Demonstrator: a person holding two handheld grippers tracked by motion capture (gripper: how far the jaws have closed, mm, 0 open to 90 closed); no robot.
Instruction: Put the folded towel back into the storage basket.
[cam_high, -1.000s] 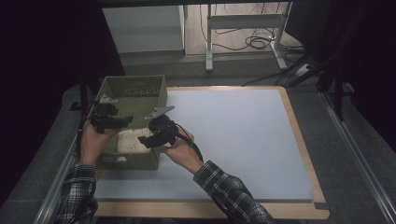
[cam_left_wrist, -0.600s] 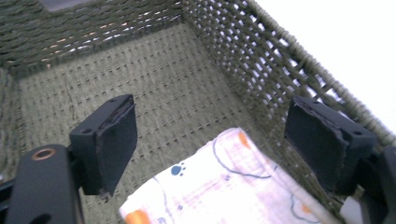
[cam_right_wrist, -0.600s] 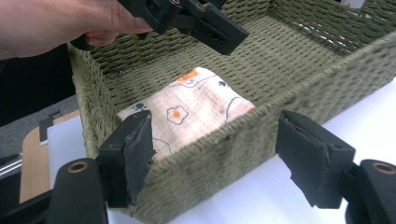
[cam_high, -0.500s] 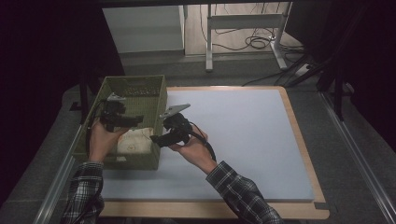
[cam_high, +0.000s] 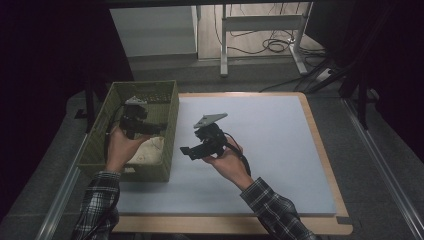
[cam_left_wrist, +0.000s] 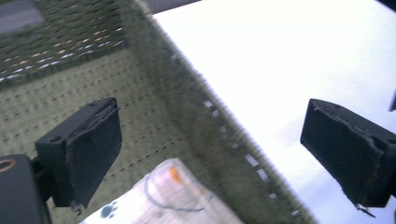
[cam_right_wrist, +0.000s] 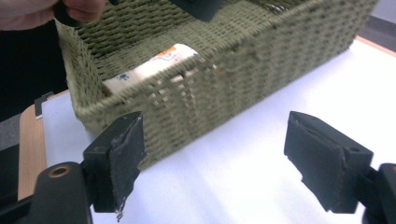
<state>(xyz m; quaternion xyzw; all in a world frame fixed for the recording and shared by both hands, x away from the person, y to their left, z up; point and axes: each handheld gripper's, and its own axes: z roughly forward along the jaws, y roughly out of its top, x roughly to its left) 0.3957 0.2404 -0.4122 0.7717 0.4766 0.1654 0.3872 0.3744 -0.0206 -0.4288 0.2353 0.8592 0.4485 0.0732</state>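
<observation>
While jaws spread, right hand-held gripper (cam_high: 186, 152) hovers.

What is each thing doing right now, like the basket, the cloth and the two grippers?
Green woven basket: upright on the table's left side, open on top.
White folded cloth with printed pictures: lying inside the basket, nothing gripping it.
Left gripper: over the basket, jaws have just been opening, nothing between them.
Right gripper: over the white mat beside the basket, jaws have just been opening, nothing between them.
</observation>
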